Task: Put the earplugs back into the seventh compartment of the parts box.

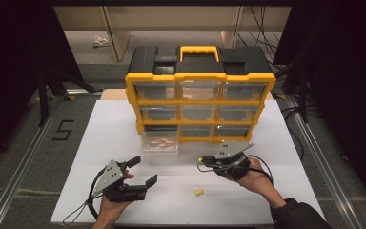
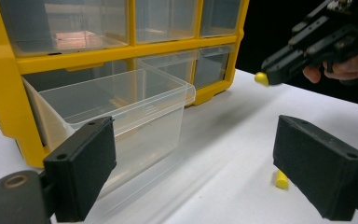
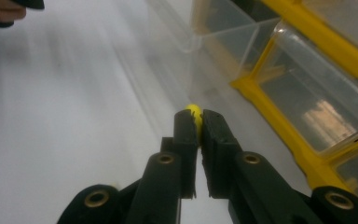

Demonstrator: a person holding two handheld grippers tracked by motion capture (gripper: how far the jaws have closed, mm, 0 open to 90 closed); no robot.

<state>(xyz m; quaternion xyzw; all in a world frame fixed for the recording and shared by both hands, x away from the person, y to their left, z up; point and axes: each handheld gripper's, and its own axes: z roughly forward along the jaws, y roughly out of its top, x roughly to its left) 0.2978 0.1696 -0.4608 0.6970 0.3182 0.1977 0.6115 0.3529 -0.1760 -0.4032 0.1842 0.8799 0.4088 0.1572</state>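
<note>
With the left gripper (image 1: 143, 172) spread wide over the white table (image 1: 100, 143), the small yellow piece (image 3: 194, 112) pinched in the right gripper (image 1: 204, 160) should be carried level over the pulled-out clear drawer (image 1: 159, 145) before it is released.

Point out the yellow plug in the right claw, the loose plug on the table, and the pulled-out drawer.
held yellow plug (image 3: 194, 112), right gripper view, tip poking past the pads.
loose yellow plug (image 1: 198, 192), high view, its middle.
pulled-out clear drawer (image 2: 121, 100), left gripper view, front rim.
</note>
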